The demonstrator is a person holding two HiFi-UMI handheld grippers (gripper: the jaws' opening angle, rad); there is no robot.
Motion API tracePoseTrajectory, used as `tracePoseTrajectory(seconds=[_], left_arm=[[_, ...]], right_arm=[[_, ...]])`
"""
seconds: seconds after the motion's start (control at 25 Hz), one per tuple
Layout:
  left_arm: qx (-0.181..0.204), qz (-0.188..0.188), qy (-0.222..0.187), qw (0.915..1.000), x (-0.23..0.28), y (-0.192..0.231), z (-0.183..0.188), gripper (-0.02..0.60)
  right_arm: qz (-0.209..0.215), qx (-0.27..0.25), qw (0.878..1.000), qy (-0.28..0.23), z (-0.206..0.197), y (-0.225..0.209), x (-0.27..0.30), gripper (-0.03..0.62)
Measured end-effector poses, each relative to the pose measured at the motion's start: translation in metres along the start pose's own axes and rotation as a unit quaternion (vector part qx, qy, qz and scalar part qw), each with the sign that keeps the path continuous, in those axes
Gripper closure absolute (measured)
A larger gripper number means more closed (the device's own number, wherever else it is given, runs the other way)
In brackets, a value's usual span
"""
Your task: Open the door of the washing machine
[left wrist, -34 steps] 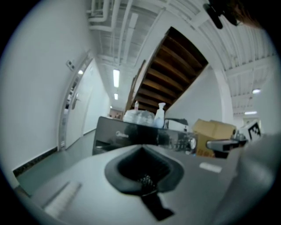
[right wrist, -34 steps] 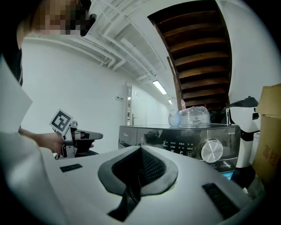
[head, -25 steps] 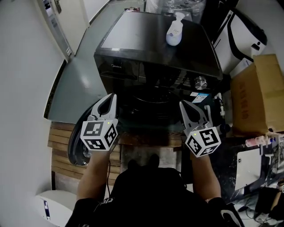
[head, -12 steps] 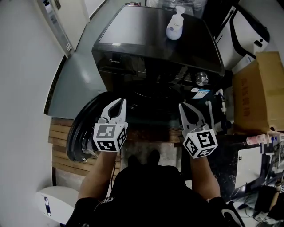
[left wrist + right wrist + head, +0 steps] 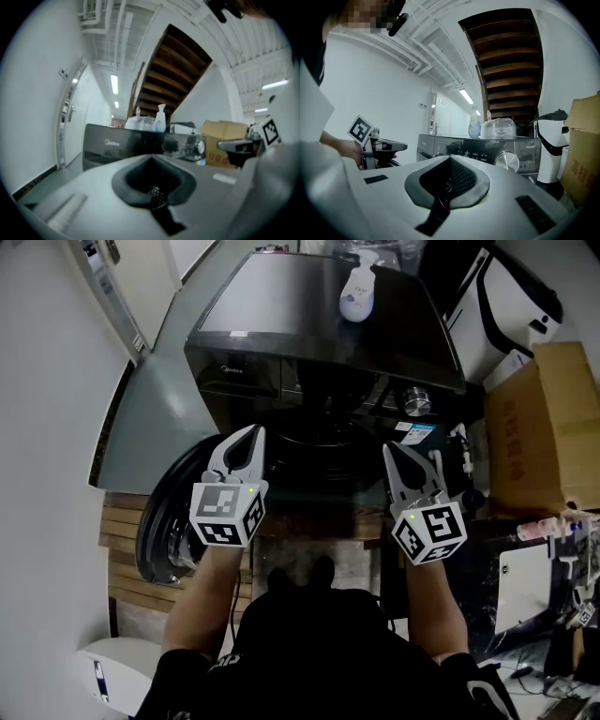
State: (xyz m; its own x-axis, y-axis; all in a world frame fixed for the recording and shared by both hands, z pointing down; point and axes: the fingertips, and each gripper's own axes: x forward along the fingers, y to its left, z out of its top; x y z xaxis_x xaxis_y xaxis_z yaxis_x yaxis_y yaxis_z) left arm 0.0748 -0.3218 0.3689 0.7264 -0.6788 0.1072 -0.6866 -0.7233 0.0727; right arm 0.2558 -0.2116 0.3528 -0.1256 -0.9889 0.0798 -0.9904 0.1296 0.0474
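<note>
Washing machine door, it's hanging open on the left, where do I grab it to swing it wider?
Grip the door by its free rim, the end nearest you. Come from the right with the left gripper, opening its shut jaws first. The round rim looks thin enough to pinch, and that end likely gives most leverage.

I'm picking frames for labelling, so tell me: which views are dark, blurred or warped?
Head view: dim, the washing machine front nearly black, soft sheen on its top. Left gripper view: fisheye bending, black corners, left claw blurred up close. Right gripper view: same warp, right claw soft, dial sharp.
</note>
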Motion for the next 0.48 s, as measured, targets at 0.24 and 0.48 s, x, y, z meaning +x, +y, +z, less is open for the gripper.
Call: tracePoseTrajectory(seconds=[0.24, 0.48], left_arm=[[-0.010, -0.003, 0.004, 0.9999, -0.0014, -0.0031, -0.0044, 0.575], [-0.017, 0.002, 0.007, 0.9998, -0.0055, 0.0001, -0.0029, 0.575]], right_arm=[[-0.002, 0.010, 1.000, 0.003, -0.0059, -0.0018, -0.0053, 0.603], [0.002, 0.013, 1.000, 0.001, -0.0016, -0.0002, -0.0087, 0.603]])
